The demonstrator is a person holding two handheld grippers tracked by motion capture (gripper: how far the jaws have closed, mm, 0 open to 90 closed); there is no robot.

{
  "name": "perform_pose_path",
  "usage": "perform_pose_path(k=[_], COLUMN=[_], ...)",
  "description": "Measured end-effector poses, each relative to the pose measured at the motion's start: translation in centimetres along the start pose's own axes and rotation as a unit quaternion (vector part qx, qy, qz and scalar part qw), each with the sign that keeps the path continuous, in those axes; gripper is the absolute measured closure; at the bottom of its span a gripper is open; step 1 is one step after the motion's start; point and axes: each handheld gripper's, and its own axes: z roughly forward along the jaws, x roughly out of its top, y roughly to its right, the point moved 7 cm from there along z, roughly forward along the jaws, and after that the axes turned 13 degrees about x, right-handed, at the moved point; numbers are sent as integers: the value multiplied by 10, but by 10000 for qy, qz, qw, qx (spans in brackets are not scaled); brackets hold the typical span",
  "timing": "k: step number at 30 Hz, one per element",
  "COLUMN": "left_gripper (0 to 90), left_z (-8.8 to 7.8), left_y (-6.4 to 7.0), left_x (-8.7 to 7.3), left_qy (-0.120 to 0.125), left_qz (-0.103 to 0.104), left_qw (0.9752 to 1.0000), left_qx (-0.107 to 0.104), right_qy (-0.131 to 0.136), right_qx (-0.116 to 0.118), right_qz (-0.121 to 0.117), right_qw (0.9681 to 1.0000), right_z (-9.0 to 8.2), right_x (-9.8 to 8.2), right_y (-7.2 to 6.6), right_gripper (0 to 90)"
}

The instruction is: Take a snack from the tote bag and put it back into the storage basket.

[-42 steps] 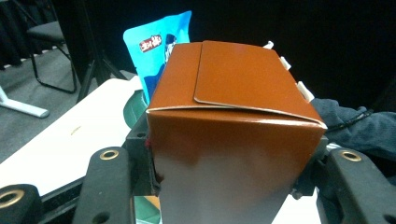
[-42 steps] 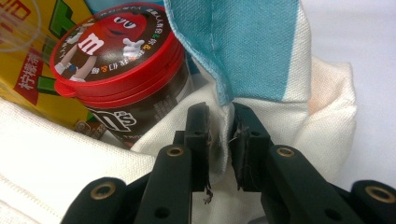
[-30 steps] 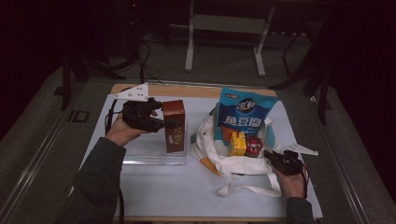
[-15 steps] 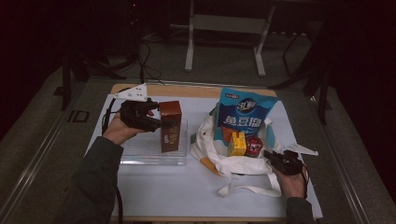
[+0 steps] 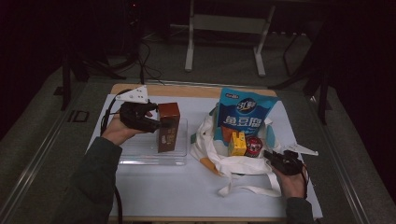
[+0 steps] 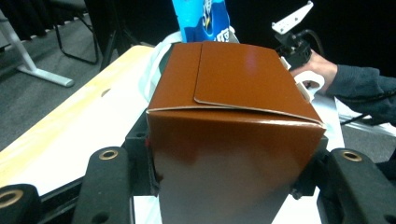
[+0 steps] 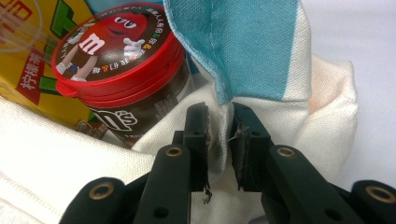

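Standing upright over the clear tray (image 5: 140,156), long axis vertical and flap end up, the brown carton (image 5: 168,127) sits clamped in the left gripper (image 5: 156,125) jaws. Tall and narrow, it may topple if released off-square. Right gripper (image 5: 275,160) jaws pinch the cloth bag (image 5: 219,154) rim; a tug could spill the candy tub (image 7: 126,70).

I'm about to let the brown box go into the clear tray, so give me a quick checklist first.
1. Left tool grips the brown box: ok, jaws on both sides.
2. Box upright: ok.
3. Box over the clear tray: ok.
4. Box bottom resting on the tray floor: cannot tell.
5. Right tool holds the cloth bag rim: ok, fabric pinched.
6. Red-lidded tub and yellow carton inside the bag: ok.
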Motion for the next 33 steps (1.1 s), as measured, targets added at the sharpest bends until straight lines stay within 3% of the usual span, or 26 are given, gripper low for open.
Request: perform_pose_path(k=[5,19,25,33], left_gripper=[425,425,424,424], left_z=[5,10,10,9], left_y=[1,-1,-2,-4], left_x=[-5,-17,-21,-27], left_qy=[-211,-607,-707,-802], left_qz=[155,182,88,118], left_qw=[9997,9980,9974,9966], left_qx=[15,-84,-128,-152], right_qy=[0,2,5,-1], right_qx=[7,16,14,18], right_qz=[-2,2,1,-7], right_qw=[10000,10000,10000,10000], right_z=[0,0,0,0], right_x=[0,0,0,0], right_y=[0,0,0,0], right_gripper=[774,774,773,772])
